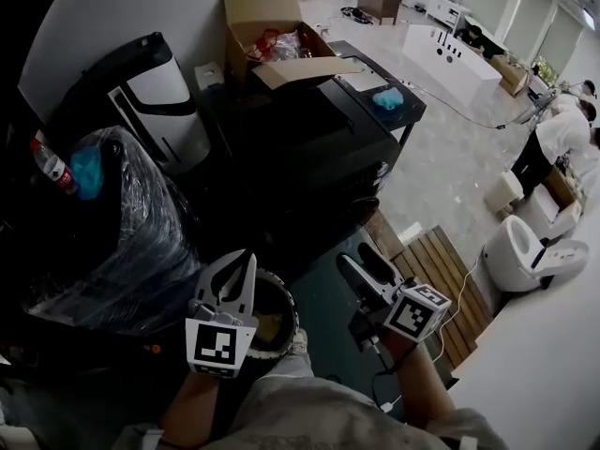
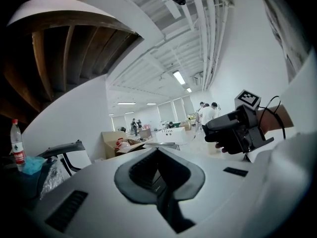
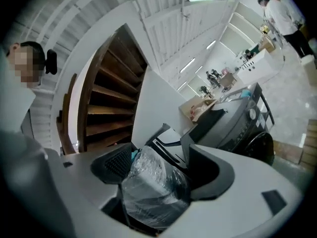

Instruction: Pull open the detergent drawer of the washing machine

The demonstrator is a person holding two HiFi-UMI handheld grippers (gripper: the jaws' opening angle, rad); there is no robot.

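Washing machine [image 1: 314, 143] — a dark unit at the middle of the head view, with a cardboard box [image 1: 272, 36] at its upper left corner and a blue cloth [image 1: 387, 98] on its top near the upper right. In the right gripper view it stands at the right of the frame, showing a control strip with a knob and the round door below. Its detergent drawer cannot be told apart from the dark front in any view.

Both grippers sit in the lower part of the head view, below the machine and apart from it. The left gripper [image 1: 247, 257] has its jaws drawn together to a point with nothing between them, and it hangs over a round tub [image 1: 278, 319]. The right gripper [image 1: 364, 262], lower centre right, has its jaws spread wide and grips nothing. Its own view looks through the gap at a plastic-wrapped bundle [image 1: 122, 228] beyond, which neither pad touches.

That bundle fills the left of the head view, with a water bottle [image 1: 52, 167] against its upper left edge. A wooden pallet [image 1: 441, 284] lies on the floor at the lower right — just beside the right gripper in the frame.
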